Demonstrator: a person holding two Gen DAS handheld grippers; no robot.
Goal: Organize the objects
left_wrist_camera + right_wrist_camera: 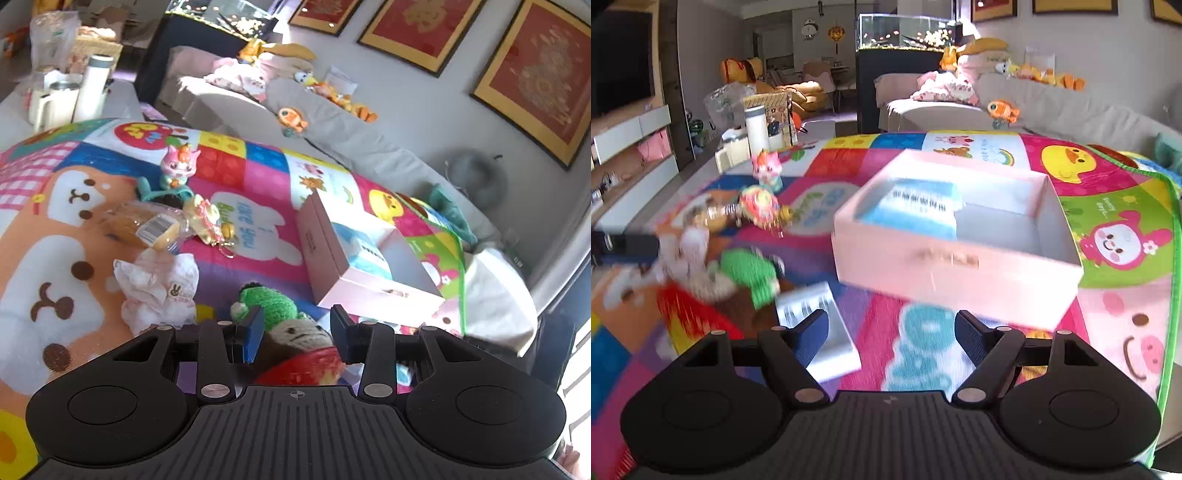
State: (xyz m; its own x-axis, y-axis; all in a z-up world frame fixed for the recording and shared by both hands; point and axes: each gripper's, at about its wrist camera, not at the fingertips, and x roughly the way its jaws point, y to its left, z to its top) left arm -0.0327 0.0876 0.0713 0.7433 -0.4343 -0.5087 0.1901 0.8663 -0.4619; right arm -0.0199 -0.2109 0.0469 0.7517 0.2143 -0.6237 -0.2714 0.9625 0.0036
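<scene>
My left gripper (pixel 297 328) is shut on a knitted doll (pixel 295 334) with a green hat and a red lower part; its blue pads press the doll's beige head from both sides. In the right wrist view the doll (pixel 750 275) is blurred at the left. My right gripper (pixel 890 321) stands open above the play mat (pixel 923 354) with nothing between its fingers. A silver-white packet (pixel 827 332) lies by its left finger. An open pink box (pixel 321 240) (pixel 956 266) sits on the mat just ahead and holds a blue-and-white package (pixel 912 206).
On the mat's left lie a pink fox figurine (pixel 179 164), wrapped bread (pixel 147 221), a colourful charm (pixel 210 218) and a white cloth (pixel 159 284). A low table with a white bottle (pixel 757 127) is beyond. A grey sofa (pixel 351 136) with plush toys borders the mat.
</scene>
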